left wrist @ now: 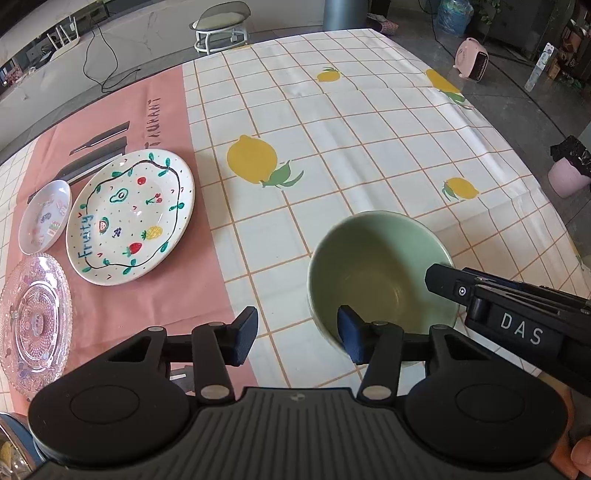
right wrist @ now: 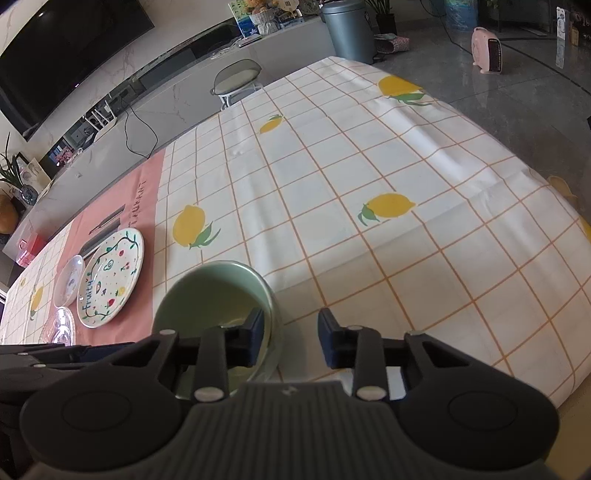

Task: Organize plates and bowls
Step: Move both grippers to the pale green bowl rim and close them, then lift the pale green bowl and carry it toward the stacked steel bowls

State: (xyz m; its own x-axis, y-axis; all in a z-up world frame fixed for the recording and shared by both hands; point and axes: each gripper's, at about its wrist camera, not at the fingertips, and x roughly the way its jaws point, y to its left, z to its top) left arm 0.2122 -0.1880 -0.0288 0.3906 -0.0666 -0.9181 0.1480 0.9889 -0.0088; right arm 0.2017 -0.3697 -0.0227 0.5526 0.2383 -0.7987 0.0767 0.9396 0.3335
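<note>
Green bowl [left wrist: 373,273] rim straddled by both grippers' open fingers; plate [left wrist: 129,216] reads "Fruity".

Green bowl [left wrist: 373,273] upright (empty), plates [left wrist: 129,218] apart.

Dining table and room behind it

A table [left wrist: 369,110] wears a white cloth checked in orange and printed with lemons, with a pink placemat [left wrist: 147,295] laid at its left. Beyond stand a round stool [left wrist: 221,27], a grey bin [right wrist: 347,29] and a pink heater [left wrist: 472,59]. A pink pot [left wrist: 567,177] sits on the floor at right.
</note>
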